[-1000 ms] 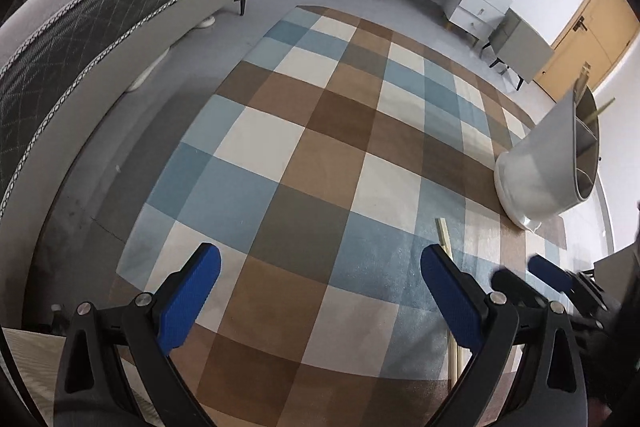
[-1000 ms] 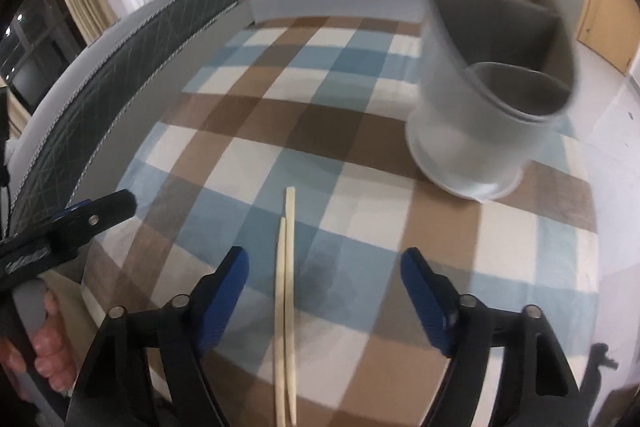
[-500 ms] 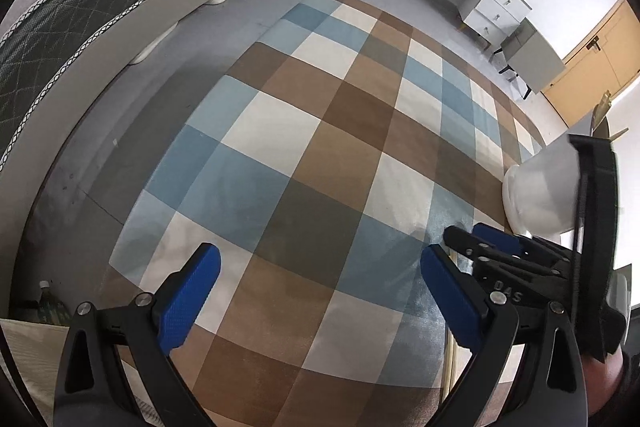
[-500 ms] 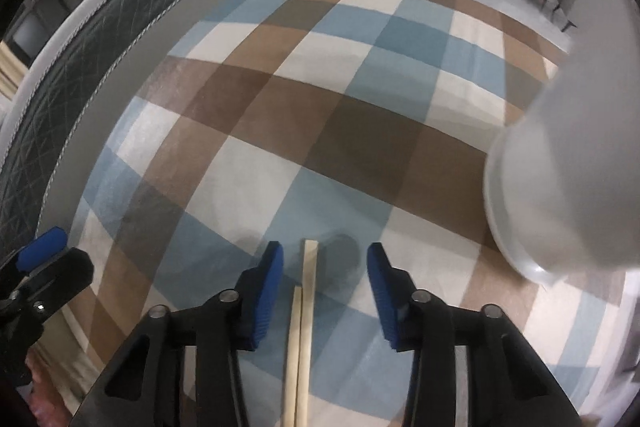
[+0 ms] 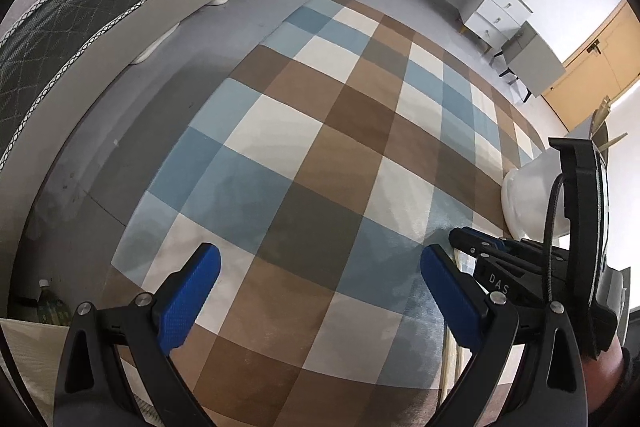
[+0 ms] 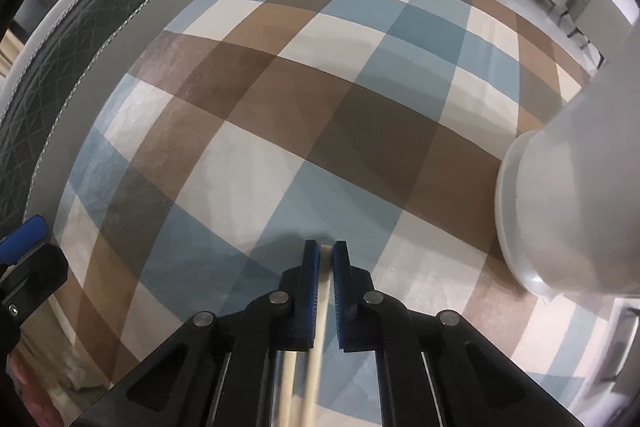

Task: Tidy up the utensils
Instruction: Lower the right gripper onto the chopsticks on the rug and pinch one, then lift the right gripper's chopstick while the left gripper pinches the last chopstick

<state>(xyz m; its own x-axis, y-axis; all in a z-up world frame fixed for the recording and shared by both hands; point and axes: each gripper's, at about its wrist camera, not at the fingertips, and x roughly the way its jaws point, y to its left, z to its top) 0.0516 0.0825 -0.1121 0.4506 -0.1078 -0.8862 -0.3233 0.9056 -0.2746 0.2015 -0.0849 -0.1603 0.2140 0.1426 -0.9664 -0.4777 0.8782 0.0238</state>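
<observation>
**Right gripper clamps down on the chopsticks**

The right gripper (image 6: pixel 326 255) is down at the checked rug (image 6: pixel 360 87), and its jaws have just been closing, with a pale wooden chopstick (image 6: pixel 323 291) now pinched between the blue pads. A second stick (image 6: pixel 289 379) lies just beside it, under the gripper's frame; whether the pads catch that one too, I cannot tell. The grip sits near the sticks' far tips, pointing steeply down, which looks like a sensible way to take something thin lying flat on soft pile.

Off to the right stands the white holder (image 6: pixel 568 195), close by and presumably where the sticks are headed. In the left view it shows as a white holder with more sticks poking out of the top.

The left gripper (image 5: pixel 320 291) hangs over bare rug, jaws spread wide, nothing between them, apparently waiting its turn. Next comes the lift, and a thin stick could easily swivel in the pads.
</observation>
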